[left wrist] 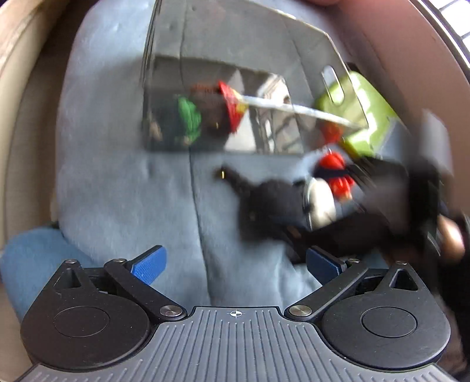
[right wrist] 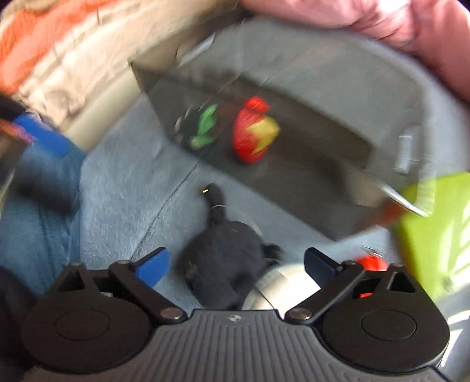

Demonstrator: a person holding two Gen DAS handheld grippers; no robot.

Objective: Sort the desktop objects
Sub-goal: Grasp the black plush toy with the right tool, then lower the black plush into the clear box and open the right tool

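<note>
A clear plastic box (left wrist: 235,44) lies on a blue-grey cushion (left wrist: 117,176), with a green toy (left wrist: 189,117) and a red toy (left wrist: 232,105) inside. In front of it lies a black plush toy (left wrist: 270,202) with a white belly, and a small red toy (left wrist: 337,173) beside it. My left gripper (left wrist: 235,266) is open above bare cushion, holding nothing. My right gripper (right wrist: 235,266) is open over the black plush (right wrist: 223,255), which lies between the fingers; the pads stand clear of it. The box (right wrist: 308,88), green toy (right wrist: 205,123) and red-and-yellow toy (right wrist: 252,135) lie beyond. Both views are blurred.
A lime-green object (left wrist: 361,111) sits to the right of the box, also at the right edge of the right wrist view (right wrist: 440,229). Pink fabric (right wrist: 411,20) lies behind the box, beige and orange fabric (right wrist: 58,44) to the left. A small red toy (right wrist: 371,263) shows by the right finger.
</note>
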